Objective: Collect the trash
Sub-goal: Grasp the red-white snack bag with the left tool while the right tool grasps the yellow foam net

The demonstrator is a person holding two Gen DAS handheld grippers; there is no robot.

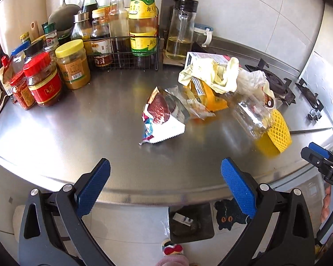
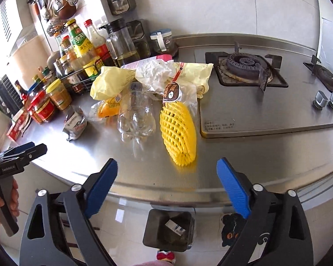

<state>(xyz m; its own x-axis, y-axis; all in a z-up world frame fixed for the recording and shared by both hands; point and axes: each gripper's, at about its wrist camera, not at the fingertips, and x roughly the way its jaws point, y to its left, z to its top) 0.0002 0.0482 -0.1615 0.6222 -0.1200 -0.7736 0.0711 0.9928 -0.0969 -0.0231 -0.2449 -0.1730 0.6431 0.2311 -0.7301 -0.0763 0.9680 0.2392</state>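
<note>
A: How far has the person got with the trash?

B: Barely started, by the look of it. The dark square bin (image 2: 167, 230) on the floor below the counter edge holds what looks like a small carton and some dark scraps, but the heap remains on the steel countertop (image 1: 82, 119).

A: What is in the heap?

B: A red-and-white foil snack bag (image 1: 161, 115), a crushed clear plastic bottle (image 2: 136, 115), a yellow foam fruit net (image 2: 179, 130), an orange wrapper (image 1: 208, 97), pale yellow crumpled plastic (image 1: 211, 73) and white crumpled paper (image 2: 156, 68), all piled touching one another beside the gas hob (image 2: 246, 66).

A: And the grippers?

B: The left gripper (image 1: 165, 175) hangs spread wide at the counter's near edge, holding nothing. The right gripper (image 2: 167, 175) is equally wide and empty, facing the foam net.

A: So what is left?

B: Nearly everything, judging by the pile: each piece awaits pickup and a drop into the bin.
</note>
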